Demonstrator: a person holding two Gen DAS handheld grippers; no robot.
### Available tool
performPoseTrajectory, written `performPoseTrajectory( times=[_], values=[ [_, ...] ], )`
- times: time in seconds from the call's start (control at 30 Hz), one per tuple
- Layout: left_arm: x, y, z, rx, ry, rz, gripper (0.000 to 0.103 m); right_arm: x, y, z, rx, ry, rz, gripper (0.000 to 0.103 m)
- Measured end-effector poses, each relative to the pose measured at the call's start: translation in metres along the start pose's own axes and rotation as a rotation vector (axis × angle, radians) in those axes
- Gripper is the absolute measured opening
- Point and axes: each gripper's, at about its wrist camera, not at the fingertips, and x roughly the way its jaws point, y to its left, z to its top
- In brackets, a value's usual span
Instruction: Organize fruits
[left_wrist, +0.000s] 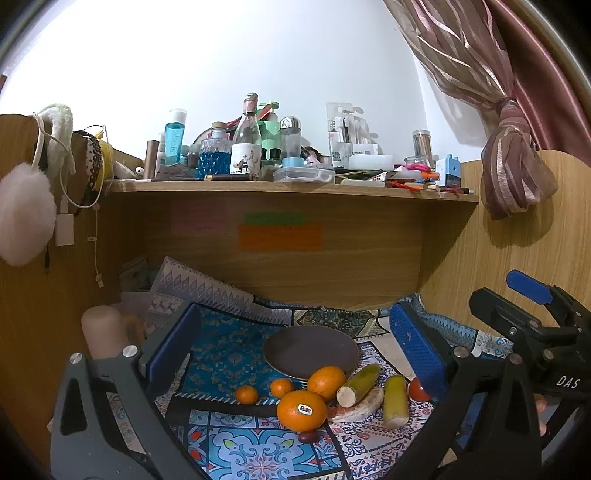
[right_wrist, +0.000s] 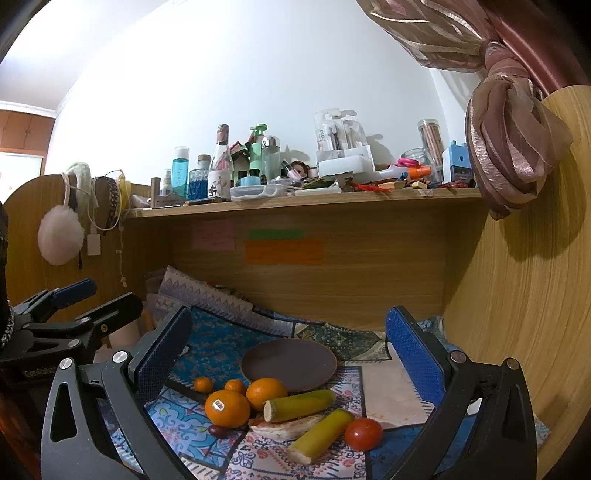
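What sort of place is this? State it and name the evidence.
Probably a bedroom desk nook at home: a wooden shelf crowded with cosmetics bottles and stationery, sticky notes on the back panel, and a tied-back curtain.

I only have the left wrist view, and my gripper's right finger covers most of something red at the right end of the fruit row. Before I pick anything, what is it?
Observer: The right wrist view shows it whole: a round red tomato lying on the patterned cloth, close beside the nearer yellow-green stalk piece. I cannot tell whether they touch.
Operator: Is any more fruit hidden behind that finger, further right?
Observer: No. Right of the tomato there is only cloth, so it is the last item in the row.
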Motion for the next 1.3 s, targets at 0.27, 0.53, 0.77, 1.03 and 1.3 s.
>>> performPoseTrajectory(
  times=[0.27, 0.53, 0.77, 1.03, 1.3],
  values=[
    [0.0, -0.0001, -0.0004, -0.001, -0.001, -0.001, 0.103, 0.0004, 0.0, -0.0004, 0.001, 0.0, -0.001, 0.103],
    [0.0, 0.0006, -0.0009, -0.001, -0.001, -0.001, 0.103, 0.0022, 0.002, -0.0012, 0.006, 0.006, 0.004, 0.103],
    [0.004, 0.0029, -0.0031, -0.007, 0.006, -0.004, 0.103, 0.003, 0.0026, -0.0018, 0.011, 0.007, 0.005, 0.103],
    [0.0046, 0.0033, -0.0037, -0.008, 0.007, -0.004, 0.103, 0.0032, 0.0022, -0.0022, 0.013, 0.008, 0.003, 0.103],
    [0.0068, 0.0046, -0.0045, -0.014, 0.009, -0.007, 0.103, 0.0031, 0.0011, -0.0033, 0.019, 0.008, 0.003, 0.103]
  ],
)
